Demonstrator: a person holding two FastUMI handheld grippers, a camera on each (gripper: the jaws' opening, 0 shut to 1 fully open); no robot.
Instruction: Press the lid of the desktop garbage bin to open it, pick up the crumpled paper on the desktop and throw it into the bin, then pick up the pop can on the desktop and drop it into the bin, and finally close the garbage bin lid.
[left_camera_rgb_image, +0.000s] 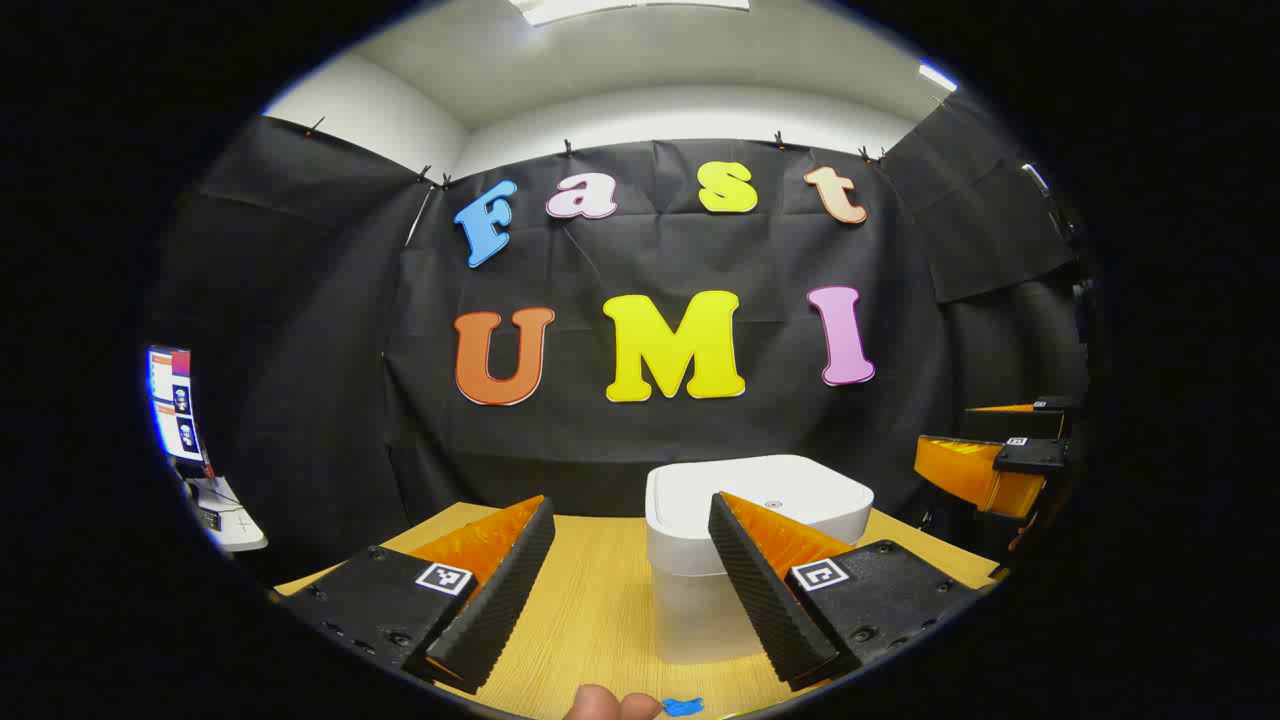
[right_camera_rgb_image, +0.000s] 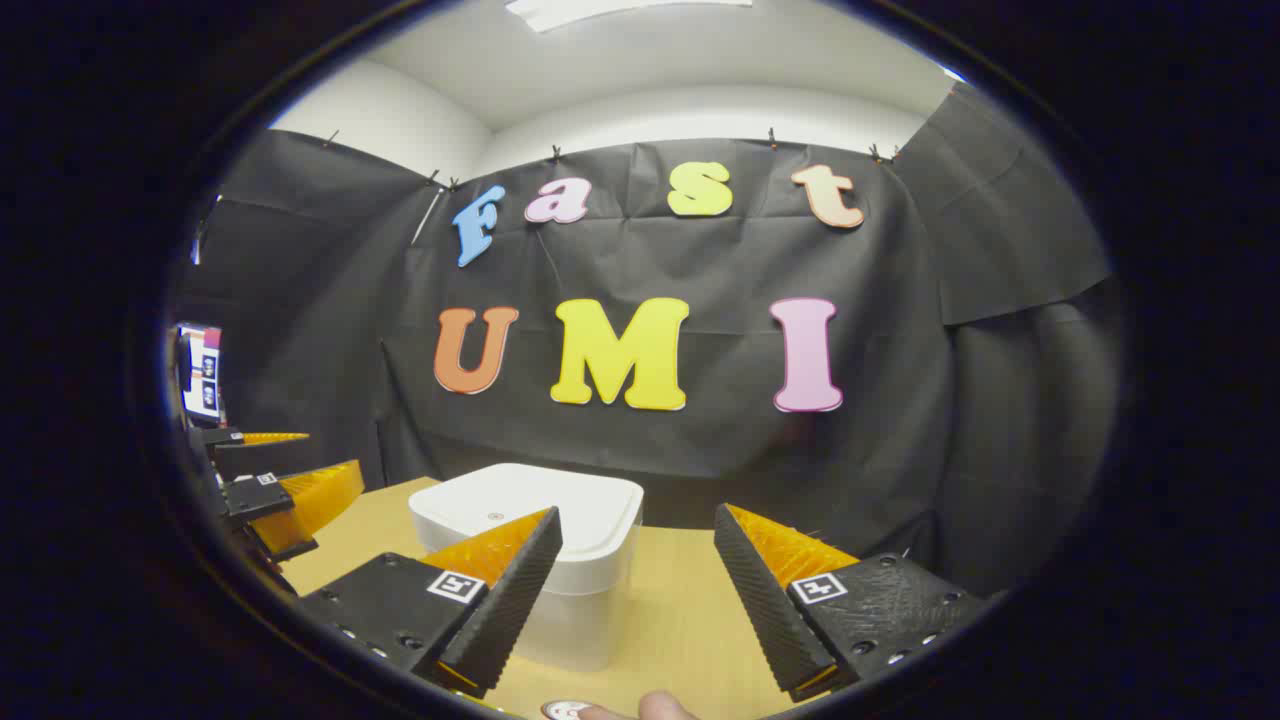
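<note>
I hold both tongs up over the near edge of the bench (left_camera_rgb_image: 600, 610), each spread wide and grasping nothing. The left tongs (left_camera_rgb_image: 632, 590) face the white bin (left_camera_rgb_image: 760, 500), which stands toward the far edge of the bench, its lid (left_camera_rgb_image: 770, 485) down and flat. From the right tongs (right_camera_rgb_image: 635, 600) the same bin (right_camera_rgb_image: 540, 560) sits left of my line, and the left tongs (right_camera_rgb_image: 290, 490) show at the left edge of the bench, also spread.

My worries from here, as I judge them. The lid needs a press before anything else, and the bin looks light, so a push off-centre or at a slant could slide or tip it toward the far edge instead of springing the lid. With the fingers this far apart, one tip might catch the rim and miss the lid.

I cannot make out the crumpled paper or the pop can from here; a blue scrap (left_camera_rgb_image: 683, 706) and a rounded thing (right_camera_rgb_image: 565, 710) lie at the very near edge, too clipped to name. Reaching blind for either risks knocking it off the bench. Both tongs heading to the bin together could also collide.
</note>
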